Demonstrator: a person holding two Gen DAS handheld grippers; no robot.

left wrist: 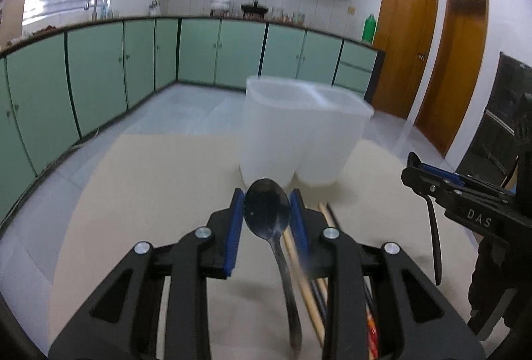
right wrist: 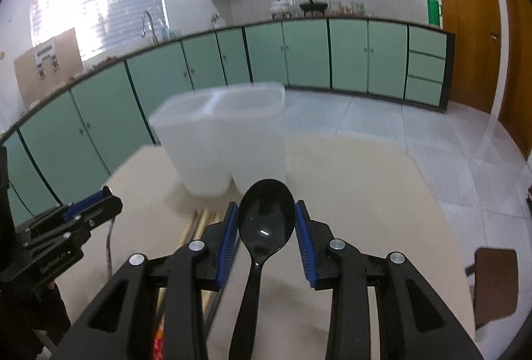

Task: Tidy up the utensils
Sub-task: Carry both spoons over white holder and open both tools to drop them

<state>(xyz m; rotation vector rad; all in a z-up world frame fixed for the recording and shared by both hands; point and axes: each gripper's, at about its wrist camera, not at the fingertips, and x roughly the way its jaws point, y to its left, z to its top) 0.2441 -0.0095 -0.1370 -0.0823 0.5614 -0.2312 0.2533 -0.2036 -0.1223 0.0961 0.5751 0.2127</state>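
Left wrist view shows the left gripper [left wrist: 267, 210] clamping a metal spoon [left wrist: 267, 210] by its bowl; the right gripper [right wrist: 267, 222] pinches a black plastic spoon [right wrist: 266, 223] likewise, both before the divided holder [left wrist: 302, 130]; light, stiff, slippery, better gripped at the neck.

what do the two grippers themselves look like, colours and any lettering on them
Both the left gripper and right gripper have angular black frames with silver bolts and ribbed blue finger pads. The right one's side reads DAS in pale letters; the left one's small side lettering is unreadable.
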